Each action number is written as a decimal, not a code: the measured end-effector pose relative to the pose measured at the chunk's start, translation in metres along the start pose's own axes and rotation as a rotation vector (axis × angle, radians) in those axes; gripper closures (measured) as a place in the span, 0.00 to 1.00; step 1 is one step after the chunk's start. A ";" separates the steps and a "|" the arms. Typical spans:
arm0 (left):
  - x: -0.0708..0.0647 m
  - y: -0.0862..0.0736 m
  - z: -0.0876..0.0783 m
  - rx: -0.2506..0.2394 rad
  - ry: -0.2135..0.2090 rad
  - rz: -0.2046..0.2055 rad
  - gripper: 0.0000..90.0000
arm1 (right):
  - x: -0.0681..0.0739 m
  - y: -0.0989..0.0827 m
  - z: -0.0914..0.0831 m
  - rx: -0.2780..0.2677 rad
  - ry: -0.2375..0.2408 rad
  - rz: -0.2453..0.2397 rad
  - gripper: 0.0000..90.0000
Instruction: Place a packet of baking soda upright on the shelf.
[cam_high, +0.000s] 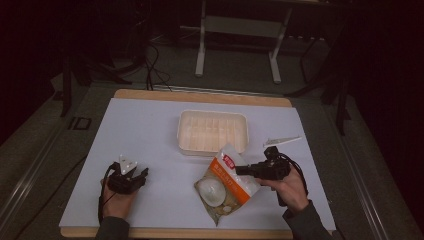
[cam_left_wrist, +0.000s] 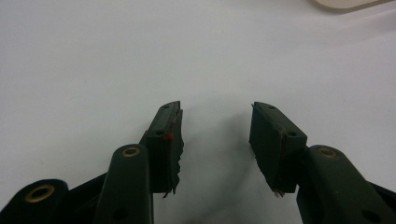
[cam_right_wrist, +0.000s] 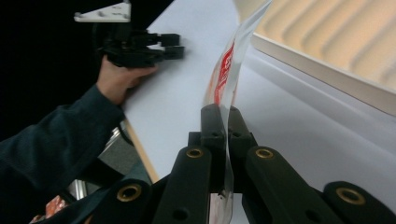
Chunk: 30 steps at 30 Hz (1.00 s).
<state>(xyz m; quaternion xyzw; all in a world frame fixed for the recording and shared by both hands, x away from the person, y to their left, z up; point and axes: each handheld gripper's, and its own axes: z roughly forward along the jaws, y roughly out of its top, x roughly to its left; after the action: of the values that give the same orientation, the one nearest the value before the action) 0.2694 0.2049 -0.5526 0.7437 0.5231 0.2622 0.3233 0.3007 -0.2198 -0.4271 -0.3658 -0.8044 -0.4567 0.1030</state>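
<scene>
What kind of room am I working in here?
Probably a lab or recording workspace: a table under a white sheet, cables on the dark floor, a metal stand frame behind, and a plastic tray.

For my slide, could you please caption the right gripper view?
Right claw pinching the clear printed food bag beside the cream plastic tray.

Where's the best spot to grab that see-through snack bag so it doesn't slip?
Probably the flat sealed edge of the snack bag, coming in from the side. That strip is thin and stiff, while the middle bulges with food. The right gripper is already shut on the bag's upper right edge, jaws pinching the film flat between them. The left gripper rests open on the table, free to steady the bottom corner.
</scene>
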 end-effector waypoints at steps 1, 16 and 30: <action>0.000 0.000 0.000 0.003 0.002 0.003 0.59 | 0.000 0.000 0.000 0.000 0.000 0.000 1.00; 0.004 0.000 -0.002 -0.025 -0.018 -0.041 0.58 | 0.027 0.011 0.021 -0.008 0.127 -0.036 1.00; 0.009 -0.001 -0.006 -0.045 0.014 -0.049 0.57 | 0.043 0.011 0.025 -0.022 0.159 -0.056 1.00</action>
<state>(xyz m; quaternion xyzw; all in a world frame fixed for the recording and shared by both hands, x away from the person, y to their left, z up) 0.2678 0.2151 -0.5489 0.7212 0.5376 0.2711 0.3425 0.2815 -0.1748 -0.4124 -0.3070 -0.7984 -0.4959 0.1499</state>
